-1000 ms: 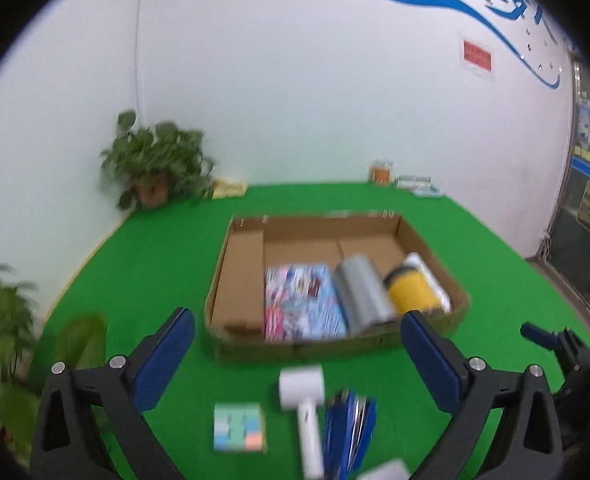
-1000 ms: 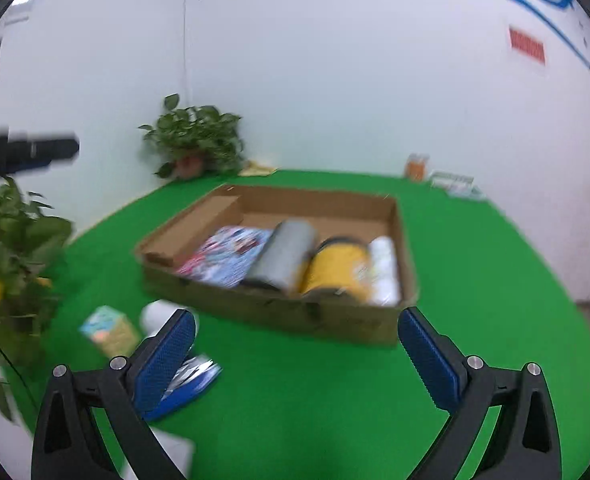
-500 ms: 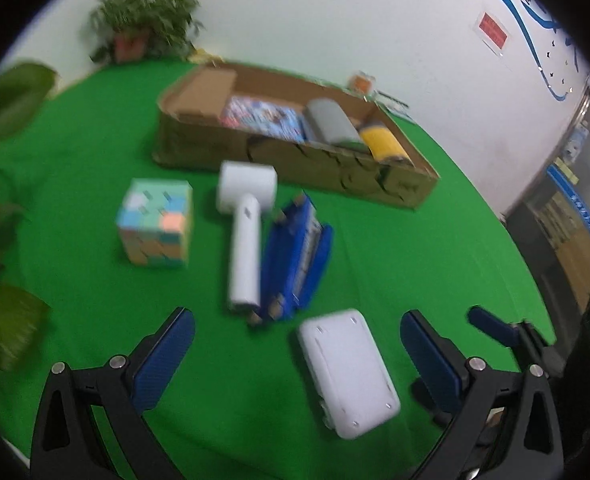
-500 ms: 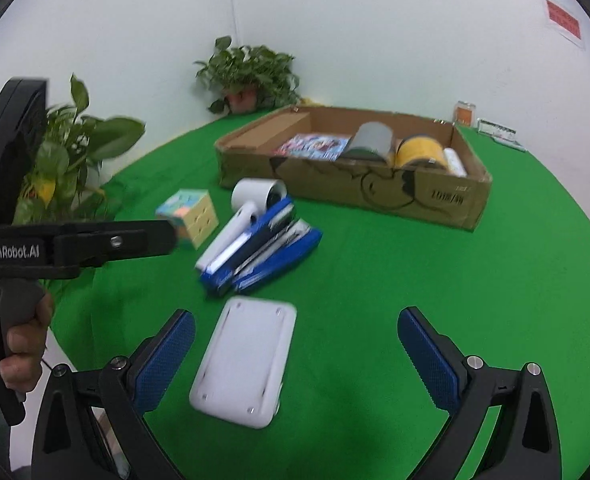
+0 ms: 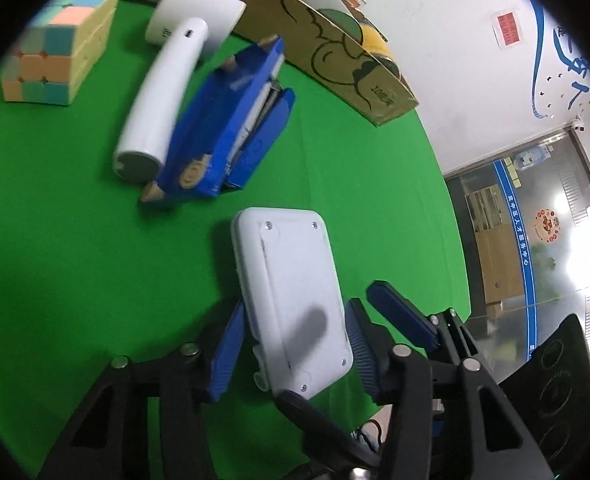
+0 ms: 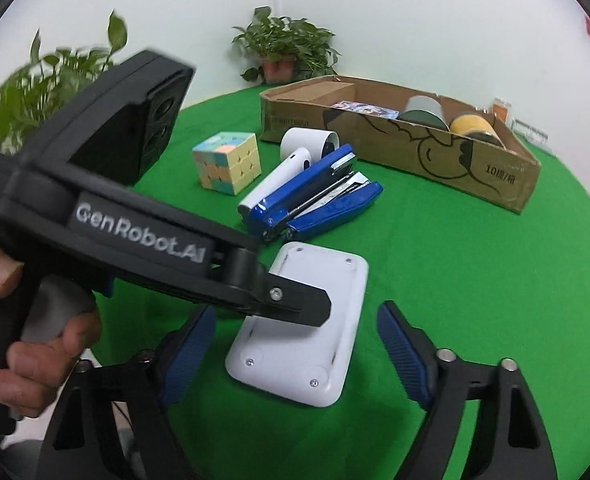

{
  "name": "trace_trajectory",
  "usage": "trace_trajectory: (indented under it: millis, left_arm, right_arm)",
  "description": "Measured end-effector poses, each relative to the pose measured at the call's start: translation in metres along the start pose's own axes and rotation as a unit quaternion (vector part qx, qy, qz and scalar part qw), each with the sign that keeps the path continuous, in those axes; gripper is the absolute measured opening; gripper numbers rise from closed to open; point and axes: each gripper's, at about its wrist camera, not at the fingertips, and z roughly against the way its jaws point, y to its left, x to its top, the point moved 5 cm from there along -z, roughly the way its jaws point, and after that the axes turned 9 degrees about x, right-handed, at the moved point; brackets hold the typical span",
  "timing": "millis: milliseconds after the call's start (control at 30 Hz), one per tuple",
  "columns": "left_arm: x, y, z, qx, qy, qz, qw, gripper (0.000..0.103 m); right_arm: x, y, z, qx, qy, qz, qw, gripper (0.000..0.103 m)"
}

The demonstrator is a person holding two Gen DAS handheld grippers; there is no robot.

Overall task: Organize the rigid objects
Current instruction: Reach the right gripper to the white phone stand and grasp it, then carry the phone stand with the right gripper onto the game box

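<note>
White box lies flat, long axis toward the carton; left gripper closing, apparently touching its sides, right gripper closing around its hidden near end

A smooth, matt white plastic case with small metal screws lies near the front edge of a table covered in green felt-like cloth — fuzzy and matt. Beyond it, glossy blue plastic staplers with shiny metal parts, a pastel plastic cube, and a rough brown cardboard box.
</note>
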Motion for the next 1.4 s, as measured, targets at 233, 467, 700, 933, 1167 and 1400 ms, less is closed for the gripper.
trace_trajectory:
  millis: [233, 467, 700, 933, 1167, 1400]
  left_arm:
    - [0.004, -0.031, -0.015, -0.049, 0.025, -0.017, 0.9983, 0.031]
    - [0.028, -0.1, -0.03, -0.107, 0.035, -0.069, 0.9912, 0.031]
    - [0.038, -0.152, -0.029, -0.108, -0.01, -0.143, 0.9838, 0.065]
    - [0.038, -0.096, -0.031, -0.031, -0.016, -0.078, 0.9964, 0.079]
    - [0.026, -0.064, -0.018, -0.002, -0.013, -0.061, 0.9981, 0.079]
    - [0.024, -0.047, -0.018, -0.03, 0.006, -0.039, 0.9988, 0.077]
  right_arm:
    - [-0.014, -0.017, 0.001, -0.053, 0.011, 0.019, 0.998, 0.059]
    - [-0.028, -0.092, 0.034, 0.026, -0.07, -0.183, 0.98, 0.034]
    - [-0.065, -0.186, 0.078, -0.044, -0.091, -0.308, 0.946, 0.047]
    - [-0.062, -0.148, 0.055, -0.048, -0.022, -0.202, 0.978, 0.069]
    - [-0.05, -0.109, 0.012, -0.105, 0.026, -0.132, 0.985, 0.064]
    - [-0.019, -0.077, -0.011, -0.04, 0.028, -0.159, 0.986, 0.063]
